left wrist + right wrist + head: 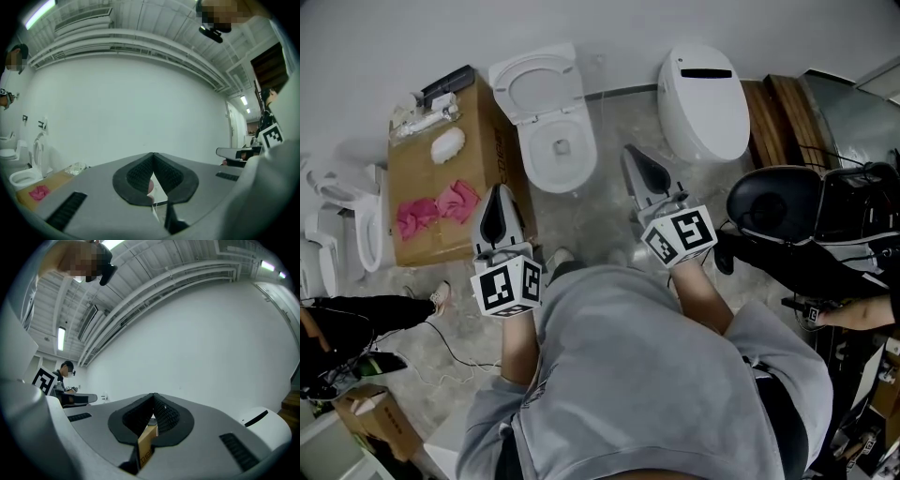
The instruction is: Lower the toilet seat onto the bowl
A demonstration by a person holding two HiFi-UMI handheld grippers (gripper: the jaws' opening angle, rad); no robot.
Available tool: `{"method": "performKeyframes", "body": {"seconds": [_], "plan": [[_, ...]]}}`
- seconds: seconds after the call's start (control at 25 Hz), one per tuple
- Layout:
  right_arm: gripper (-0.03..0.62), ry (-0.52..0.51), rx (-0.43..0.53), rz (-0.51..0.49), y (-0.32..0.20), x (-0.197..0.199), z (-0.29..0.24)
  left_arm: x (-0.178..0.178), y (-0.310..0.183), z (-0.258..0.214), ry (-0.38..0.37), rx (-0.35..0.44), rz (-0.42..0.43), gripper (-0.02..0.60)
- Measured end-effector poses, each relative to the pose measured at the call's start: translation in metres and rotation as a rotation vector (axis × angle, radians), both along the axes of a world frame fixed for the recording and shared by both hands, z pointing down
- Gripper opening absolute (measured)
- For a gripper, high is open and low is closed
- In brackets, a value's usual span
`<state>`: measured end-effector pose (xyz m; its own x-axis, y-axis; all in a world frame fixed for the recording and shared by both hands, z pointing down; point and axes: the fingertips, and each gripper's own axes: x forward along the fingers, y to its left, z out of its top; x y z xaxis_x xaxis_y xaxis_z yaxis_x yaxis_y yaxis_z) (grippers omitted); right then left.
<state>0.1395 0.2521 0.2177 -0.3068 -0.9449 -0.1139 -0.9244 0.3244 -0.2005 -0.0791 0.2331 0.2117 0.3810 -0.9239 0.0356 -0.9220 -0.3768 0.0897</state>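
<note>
A white toilet (564, 150) stands against the wall, straight ahead in the head view. Its seat ring (536, 89) is tipped up and back over the open bowl. My left gripper (499, 211) is held in front of the cardboard box, short of the toilet, with its jaws together and nothing between them. My right gripper (643, 171) hangs to the right of the bowl, apart from it, also shut and empty. Both gripper views point up at the bare white wall, with the left gripper (153, 157) and right gripper (153, 397) closed at their tips.
A cardboard box (427, 216) with pink cloth (436, 208) and white items sits left of the toilet. A second toilet (703, 98) with its lid down stands to the right, then wooden planks (778, 108) and black gear (787, 211). More toilets (347, 220) line the far left. Cables cross the floor.
</note>
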Motion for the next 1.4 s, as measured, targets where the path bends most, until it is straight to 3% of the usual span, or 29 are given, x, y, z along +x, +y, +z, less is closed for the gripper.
{"method": "performKeyframes", "body": {"seconds": [0.24,0.56,0.88,1.4], "plan": [[-0.002,0.008,-0.019,0.027,-0.024,-0.009,0.005,-0.013,-0.025,0.006,0.0,-0.015,0.014,0.0],[-0.002,0.048,-0.027,0.099,-0.082,-0.039,0.007,-0.047,-0.097,0.013,0.016,-0.002,0.074,0.0],[-0.002,0.053,-0.044,0.143,-0.14,-0.084,0.004,-0.098,-0.159,0.016,0.012,-0.001,0.098,0.0],[-0.002,0.108,-0.084,0.13,-0.186,-0.119,0.011,-0.14,-0.197,0.035,0.039,-0.039,0.072,0.0]]}}
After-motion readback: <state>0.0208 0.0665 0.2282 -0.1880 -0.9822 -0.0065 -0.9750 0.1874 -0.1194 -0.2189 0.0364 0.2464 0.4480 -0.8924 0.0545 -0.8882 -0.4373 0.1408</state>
